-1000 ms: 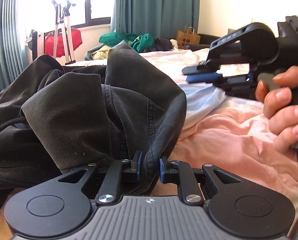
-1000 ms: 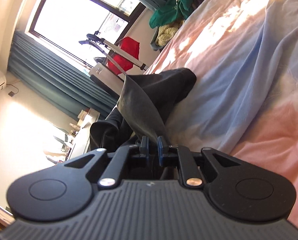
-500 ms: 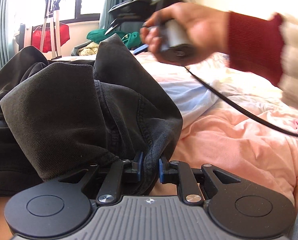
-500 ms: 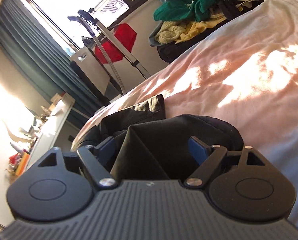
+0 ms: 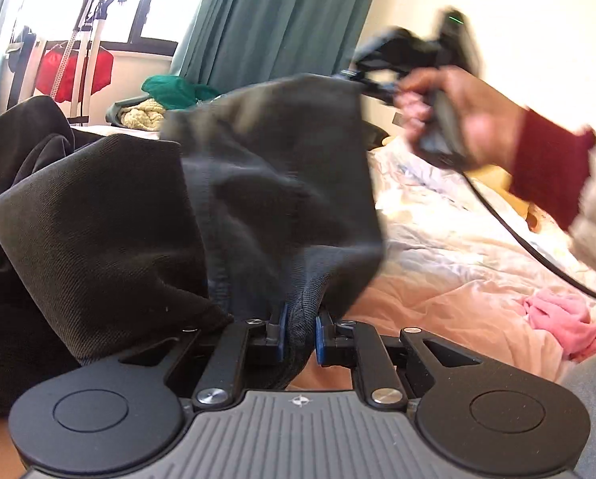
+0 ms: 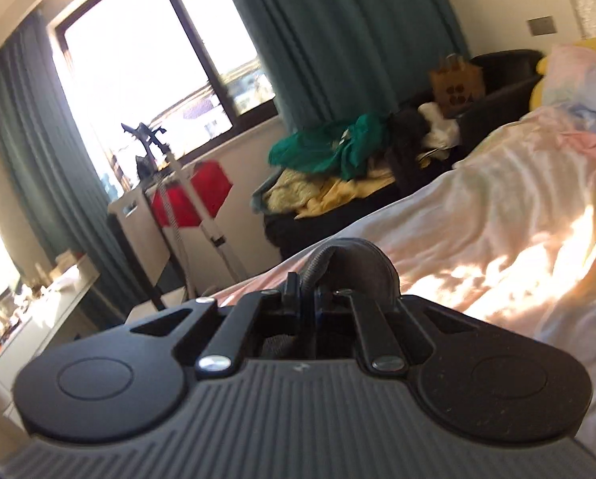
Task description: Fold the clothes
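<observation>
Dark charcoal trousers (image 5: pixel 266 183) lie bunched on the bed, filling the left and middle of the left wrist view. My left gripper (image 5: pixel 298 331) is shut on a fold of their edge at the near side. My right gripper (image 6: pixel 303 293) is shut on another part of the same dark fabric (image 6: pixel 353 263), which bulges over its fingers. In the left wrist view the right gripper (image 5: pixel 361 80) is held up at the upper right, lifting a corner of the trousers into the air; it is blurred.
A pink and white duvet (image 5: pixel 449 239) covers the bed, with a pink cloth (image 5: pixel 565 319) at the right. A pile of green and yellow clothes (image 6: pixel 333 167), a red garment on a stand (image 6: pixel 194 195) and teal curtains (image 6: pixel 337 28) are by the window.
My right gripper opened over the trousers, then shut on a corner and lifted it up and to the right. My left gripper kept its hold and stayed put.
</observation>
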A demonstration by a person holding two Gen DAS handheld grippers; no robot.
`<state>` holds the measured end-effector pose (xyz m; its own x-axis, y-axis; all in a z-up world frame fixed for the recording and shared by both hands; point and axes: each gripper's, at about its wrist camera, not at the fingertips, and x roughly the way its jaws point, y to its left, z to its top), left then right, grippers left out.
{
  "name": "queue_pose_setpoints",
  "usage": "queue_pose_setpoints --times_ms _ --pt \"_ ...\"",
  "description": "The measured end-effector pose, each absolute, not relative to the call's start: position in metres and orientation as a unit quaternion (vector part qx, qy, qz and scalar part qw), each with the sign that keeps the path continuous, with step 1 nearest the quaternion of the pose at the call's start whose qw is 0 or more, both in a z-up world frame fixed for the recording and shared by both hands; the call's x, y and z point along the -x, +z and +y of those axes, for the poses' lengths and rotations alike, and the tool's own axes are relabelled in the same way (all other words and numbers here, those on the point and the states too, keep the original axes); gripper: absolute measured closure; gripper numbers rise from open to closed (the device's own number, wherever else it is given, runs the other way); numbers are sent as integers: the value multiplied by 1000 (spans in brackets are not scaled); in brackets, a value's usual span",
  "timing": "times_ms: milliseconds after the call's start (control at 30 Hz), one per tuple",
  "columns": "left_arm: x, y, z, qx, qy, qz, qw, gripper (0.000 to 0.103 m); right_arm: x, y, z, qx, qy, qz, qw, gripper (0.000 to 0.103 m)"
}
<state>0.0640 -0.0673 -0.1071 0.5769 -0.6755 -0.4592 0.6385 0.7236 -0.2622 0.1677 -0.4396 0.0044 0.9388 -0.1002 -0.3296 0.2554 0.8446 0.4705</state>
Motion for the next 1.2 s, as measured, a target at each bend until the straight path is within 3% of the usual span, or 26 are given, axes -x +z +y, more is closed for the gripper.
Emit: queue_pose_setpoints --times_ms 333,467,500,600,733,867,900,967,1200 --pt "-60 -107 -65 56 -325 313 891 87 -38 -133 -533 -514 -182 241 803 93" --pt "-54 -108 -69 38 -309 314 897 86 -28 -150 -541 -587 -159 213 765 90" --pt "-53 -108 -70 31 -306 313 898 86 -29 -152 -542 -597 -151 206 760 85" --pt "-51 -109 -72 20 -299 313 901 85 -35 -158 -543 -608 -145 202 754 55" --pt "-46 -111 -73 17 -294 314 902 85 -45 -172 -549 -610 -178 209 743 51" --pt "-47 -113 -73 24 -292 319 901 85 -67 -177 -554 -582 -186 203 765 57" --pt "-48 -113 -73 25 -292 321 901 85 -73 -177 -554 -571 -181 203 775 66" --pt "-48 -113 -73 26 -292 320 901 85 -82 -174 -553 -538 -174 206 799 96" --pt "-43 -113 -78 -4 -304 303 903 85 -73 -141 -562 -511 -149 112 839 98"
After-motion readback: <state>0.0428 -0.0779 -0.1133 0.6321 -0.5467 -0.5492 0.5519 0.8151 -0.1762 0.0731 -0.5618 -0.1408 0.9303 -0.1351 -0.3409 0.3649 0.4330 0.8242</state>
